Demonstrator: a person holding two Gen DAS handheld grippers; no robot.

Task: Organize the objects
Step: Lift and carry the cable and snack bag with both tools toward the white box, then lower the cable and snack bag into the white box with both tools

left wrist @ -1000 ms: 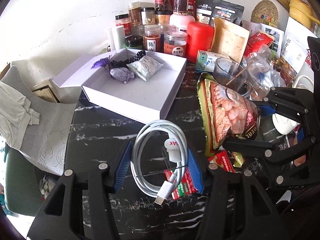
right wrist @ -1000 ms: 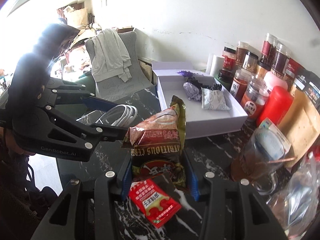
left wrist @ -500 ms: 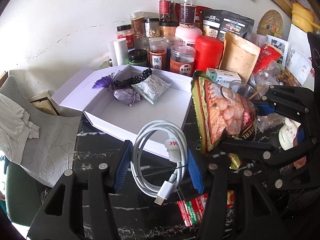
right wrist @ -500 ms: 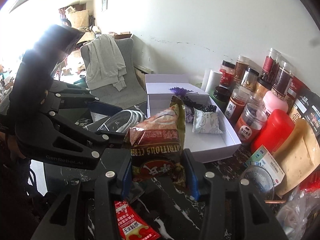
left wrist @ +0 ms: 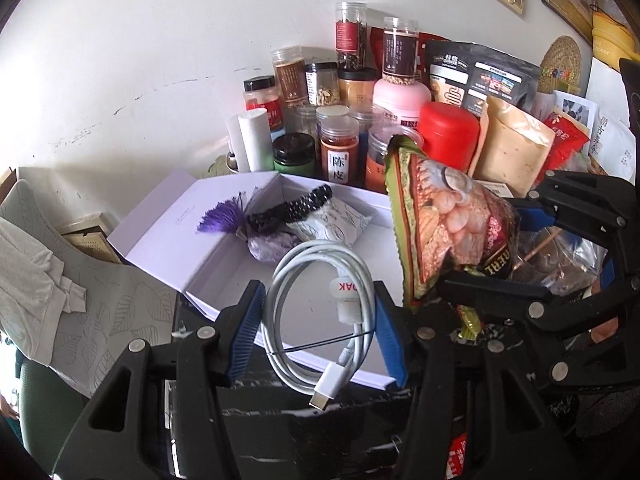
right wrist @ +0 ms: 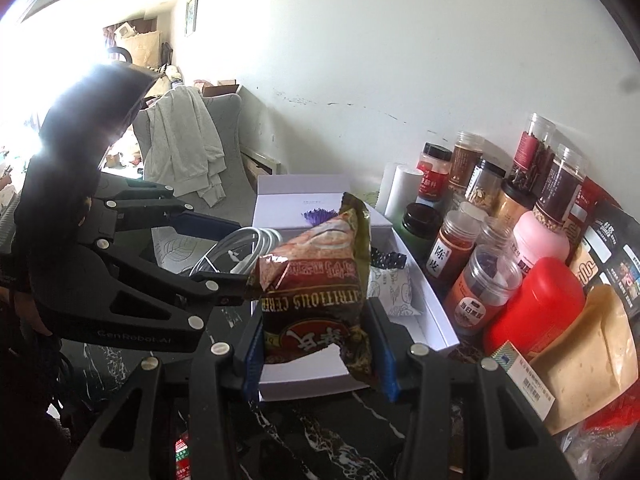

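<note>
Transport step: left gripper (left wrist: 316, 332) is clamping the coiled cable (left wrist: 320, 312), right gripper (right wrist: 316, 344) is clamping the cereal packet (right wrist: 320, 280), both hanging above the white box's (left wrist: 168, 248) near edge (contents at back). Next: lowering, releasing into free floor.

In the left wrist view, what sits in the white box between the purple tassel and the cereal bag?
A black beaded strand, a grey-purple pouch and a white printed sachet lie in the white box between the tassel and the cereal bag.
</note>
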